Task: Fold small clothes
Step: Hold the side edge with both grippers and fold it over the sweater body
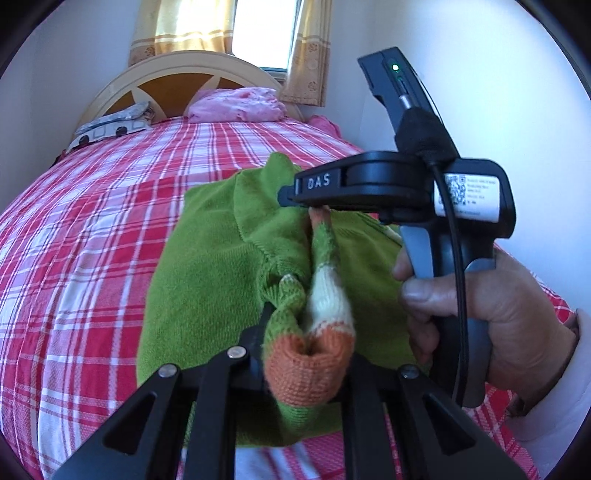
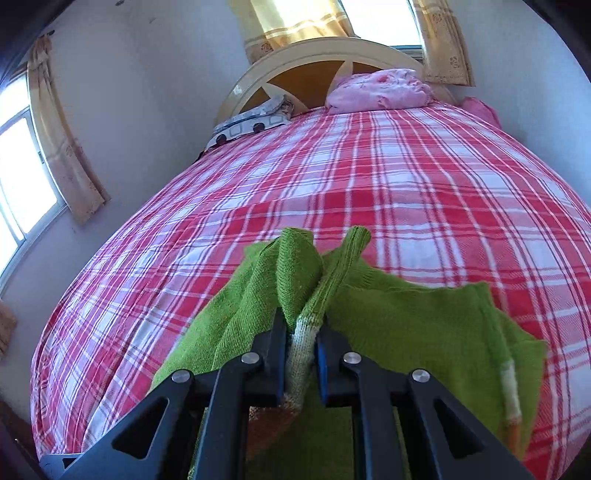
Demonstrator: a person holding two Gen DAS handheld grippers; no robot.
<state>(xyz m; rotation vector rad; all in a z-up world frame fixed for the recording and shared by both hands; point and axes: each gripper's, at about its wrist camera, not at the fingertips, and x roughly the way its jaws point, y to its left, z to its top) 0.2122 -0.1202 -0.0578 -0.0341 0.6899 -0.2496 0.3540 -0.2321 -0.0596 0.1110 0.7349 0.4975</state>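
Clamping the orange cuff of the green sweater (image 1: pixel 207 258) on the plaid bed (image 1: pixel 74 221), the left gripper (image 1: pixel 308 332) alone sees the right gripper (image 2: pixel 301 343), whose own view shows it pinching a sleeve fold between its fingers.

Left wrist view: low over the bed (image 1: pixel 92 229), looking along its own fingers toward the headboard (image 1: pixel 177 85) and window (image 1: pixel 258 33); very near the green sweater (image 1: pixel 207 266), with the right gripper (image 1: pixel 291 197) crossing from the right.
Right wrist view: low and near over the sweater (image 2: pixel 406 314), facing the headboard (image 2: pixel 314 74), a side window (image 2: pixel 22 177) at left.
Shared by the 2 views: sweater, plaid bedspread (image 2: pixel 369 177), pink pillow (image 2: pixel 380 92), headboard, curtains (image 2: pixel 295 18).
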